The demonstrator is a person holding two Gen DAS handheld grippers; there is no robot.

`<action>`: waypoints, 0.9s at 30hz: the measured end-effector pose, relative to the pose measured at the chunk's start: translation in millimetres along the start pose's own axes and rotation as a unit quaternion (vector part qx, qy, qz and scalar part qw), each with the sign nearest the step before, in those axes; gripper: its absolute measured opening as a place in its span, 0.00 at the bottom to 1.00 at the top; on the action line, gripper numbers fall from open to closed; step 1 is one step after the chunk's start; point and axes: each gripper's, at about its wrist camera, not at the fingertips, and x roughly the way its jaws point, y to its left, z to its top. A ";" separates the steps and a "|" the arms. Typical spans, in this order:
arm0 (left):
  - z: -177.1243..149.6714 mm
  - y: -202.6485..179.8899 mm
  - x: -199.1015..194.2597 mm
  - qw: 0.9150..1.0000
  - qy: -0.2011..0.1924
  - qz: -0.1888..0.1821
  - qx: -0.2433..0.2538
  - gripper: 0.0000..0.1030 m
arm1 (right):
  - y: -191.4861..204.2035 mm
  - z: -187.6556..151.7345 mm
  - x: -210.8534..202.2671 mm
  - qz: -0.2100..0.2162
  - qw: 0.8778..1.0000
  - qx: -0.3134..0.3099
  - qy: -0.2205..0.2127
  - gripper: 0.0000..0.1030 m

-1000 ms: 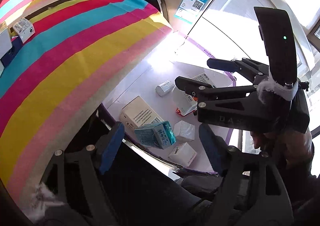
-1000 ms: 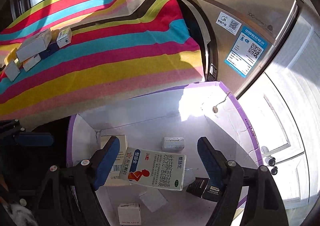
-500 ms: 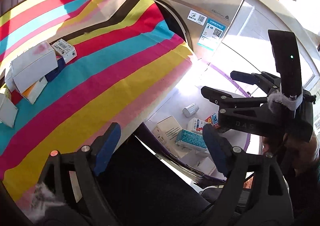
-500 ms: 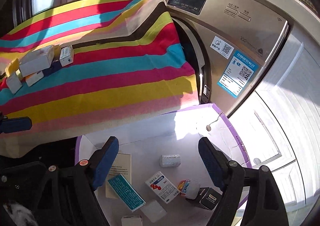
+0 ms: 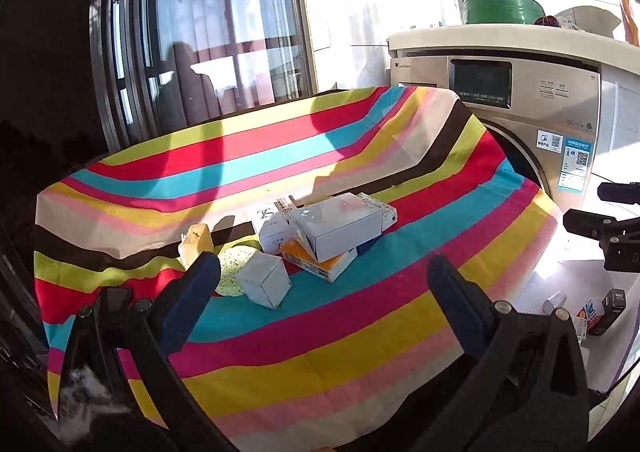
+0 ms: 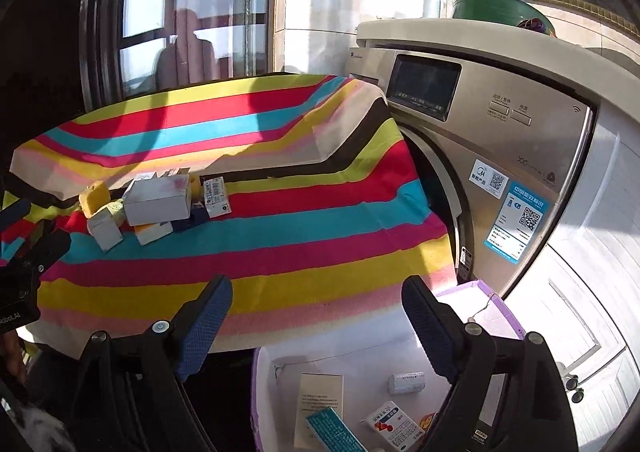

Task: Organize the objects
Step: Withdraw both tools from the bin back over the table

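A pile of small boxes lies on the striped tablecloth: a large white box, an orange-and-white box, a small white box and a yellow sponge. The pile also shows in the right wrist view. My left gripper is open and empty, just in front of the pile. My right gripper is open and empty above a purple-rimmed white box on the floor, which holds several medicine boxes, among them a teal one and a red-and-white one.
A washing machine stands to the right of the table, the cloth draped against its door. A green basin sits on top of it. Dark window frames are behind the table. The right gripper's fingers show at the left view's right edge.
Both grippers have risen and tilted up from the floor box toward the table. The left gripper now faces the pile of boxes. Both stay open and empty.
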 end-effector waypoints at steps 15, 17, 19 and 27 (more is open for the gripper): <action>-39.7 92.2 19.1 0.987 0.077 -0.035 -0.136 0.91 | 34.8 -15.0 25.4 0.062 0.997 -0.001 0.051 0.85; -37.0 103.6 23.8 0.985 0.076 -0.037 -0.150 0.91 | 38.9 -13.8 29.9 0.064 0.996 -0.001 0.055 0.85; -33.1 115.5 30.7 0.984 0.076 -0.038 -0.159 0.88 | 43.2 -11.5 34.4 0.074 0.995 -0.003 0.060 0.85; -13.0 167.2 86.6 0.971 0.120 -0.026 -0.206 0.77 | 63.3 6.5 47.7 0.090 0.994 -0.014 0.059 0.85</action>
